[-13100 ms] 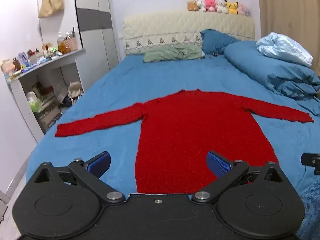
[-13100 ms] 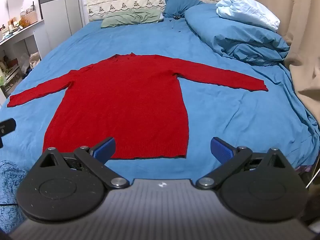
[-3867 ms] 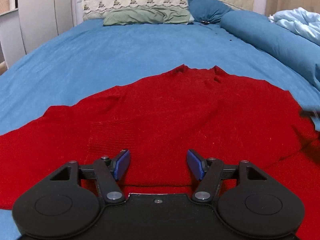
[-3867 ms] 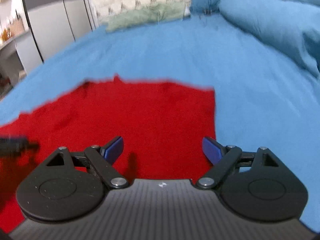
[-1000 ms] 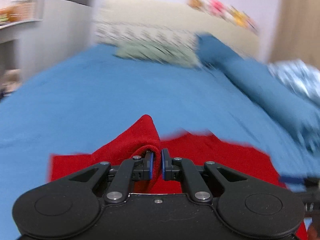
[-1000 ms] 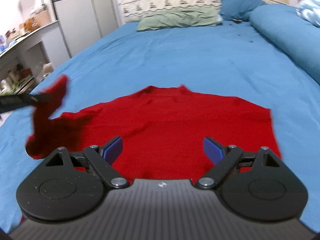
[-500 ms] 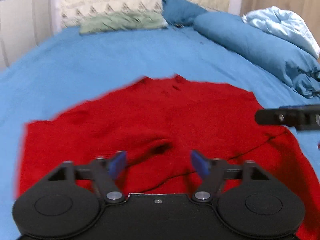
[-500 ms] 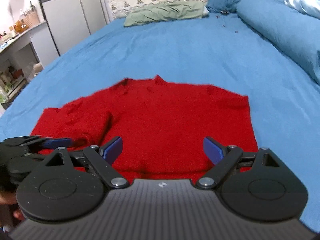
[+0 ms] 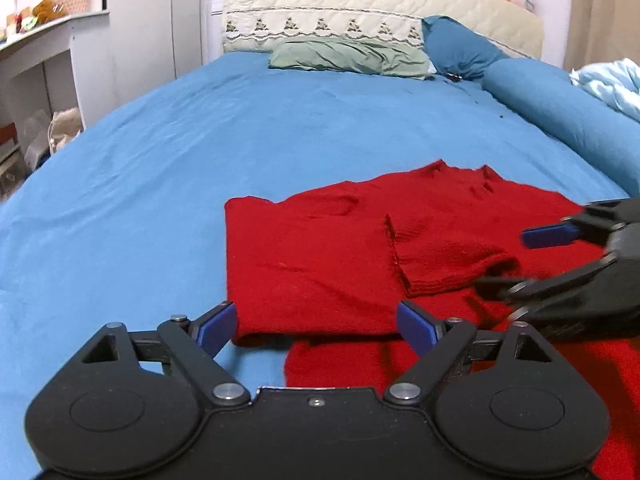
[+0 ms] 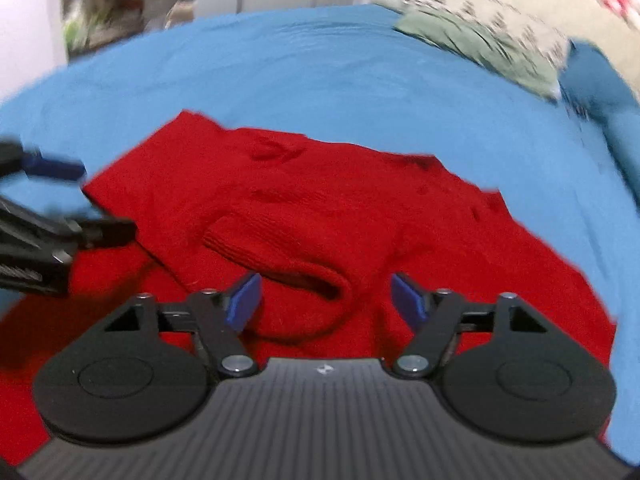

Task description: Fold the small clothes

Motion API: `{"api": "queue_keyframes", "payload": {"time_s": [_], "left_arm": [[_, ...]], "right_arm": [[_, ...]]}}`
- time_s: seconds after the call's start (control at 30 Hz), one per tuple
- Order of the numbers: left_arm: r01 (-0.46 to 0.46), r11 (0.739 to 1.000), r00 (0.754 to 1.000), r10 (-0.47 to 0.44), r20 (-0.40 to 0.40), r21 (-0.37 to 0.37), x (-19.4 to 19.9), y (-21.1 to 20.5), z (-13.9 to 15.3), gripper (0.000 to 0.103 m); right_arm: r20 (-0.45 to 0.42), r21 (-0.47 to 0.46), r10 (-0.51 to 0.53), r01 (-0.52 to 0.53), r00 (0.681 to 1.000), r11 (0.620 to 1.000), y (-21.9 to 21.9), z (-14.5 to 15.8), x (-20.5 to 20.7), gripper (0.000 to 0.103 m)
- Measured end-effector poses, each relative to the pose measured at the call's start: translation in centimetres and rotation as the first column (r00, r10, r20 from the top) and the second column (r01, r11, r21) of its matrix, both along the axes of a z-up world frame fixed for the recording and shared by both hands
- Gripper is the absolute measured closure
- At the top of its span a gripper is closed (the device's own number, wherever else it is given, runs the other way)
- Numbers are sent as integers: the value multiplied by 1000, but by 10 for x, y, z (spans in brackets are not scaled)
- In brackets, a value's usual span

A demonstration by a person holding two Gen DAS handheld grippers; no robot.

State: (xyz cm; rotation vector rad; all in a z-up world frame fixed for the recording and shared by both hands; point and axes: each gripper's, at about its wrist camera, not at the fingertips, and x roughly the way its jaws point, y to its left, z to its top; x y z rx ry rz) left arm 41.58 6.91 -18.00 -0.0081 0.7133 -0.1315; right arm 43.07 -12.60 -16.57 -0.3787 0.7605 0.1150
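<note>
A red knit sweater point(image 9: 320, 256) lies on the blue bed sheet point(image 9: 160, 168), with both sleeves folded in over the body. The left sleeve's cuff point(image 10: 280, 252) lies across the chest. My left gripper point(image 9: 318, 326) is open and empty, low over the folded left edge. My right gripper point(image 10: 326, 300) is open and empty, just above the sleeve cuff; it also shows at the right edge of the left wrist view point(image 9: 560, 256). The left gripper shows at the left edge of the right wrist view point(image 10: 52, 204). The right wrist view is motion-blurred.
A green pillow point(image 9: 348, 58) and a blue pillow point(image 9: 456, 50) lie at the padded headboard point(image 9: 380, 8). A rolled blue duvet point(image 9: 568, 108) runs along the right side. White shelves point(image 9: 44, 64) stand left of the bed.
One second ago my left gripper was shut on the left sleeve and carrying it over the body. It has since let go and pulled back. My right gripper has swung left over the cuff.
</note>
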Motion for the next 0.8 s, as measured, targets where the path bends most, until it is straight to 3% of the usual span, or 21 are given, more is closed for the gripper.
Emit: {"api": "queue_keyframes", "payload": {"time_s": [0.13,0.17,0.2,0.27,0.4,0.47,0.53,0.6,0.67,0.73,0.8], "left_arm": [[-20,998,1000,19,-23,-54,-5,11,1,14],[-26,998,999,24,-24,-59,-4,12,1,14],[-28,997,999,26,-22,-65,-7,17,3,14],[-42,996,999,41,-19,-82,-7,22,4,14],[-67,992,997,64,-31,-111,-7,32,5,14],[-70,992,997,66,-44,-109,-7,33,3,14],[-78,992,996,73,-54,-102,-9,32,2,14],[-74,992,996,68,-60,-100,-8,30,0,14],[-70,993,996,64,-58,-91,-9,28,-1,14],[-66,995,996,62,-57,-80,-9,26,-2,14],[-64,995,996,60,-59,-75,-8,25,-3,14]], "right_arm": [[-38,-168,97,-102,995,980,28,-26,16,31],[-35,-186,112,-117,993,976,31,-28,17,44],[-37,-186,120,-124,992,975,32,-28,19,65],[-25,-164,77,-80,997,983,27,-23,24,73],[56,63,-115,111,992,992,-12,6,16,74],[63,237,-255,233,965,943,-45,18,6,75],[13,411,-395,355,919,840,-81,16,-9,75],[-56,463,-453,426,890,777,-102,3,-20,71],[-73,421,-463,448,883,789,-108,-11,-28,63],[-39,431,-438,410,898,803,-112,-16,-37,53],[-20,459,-430,391,903,798,-115,-14,-41,20]]}}
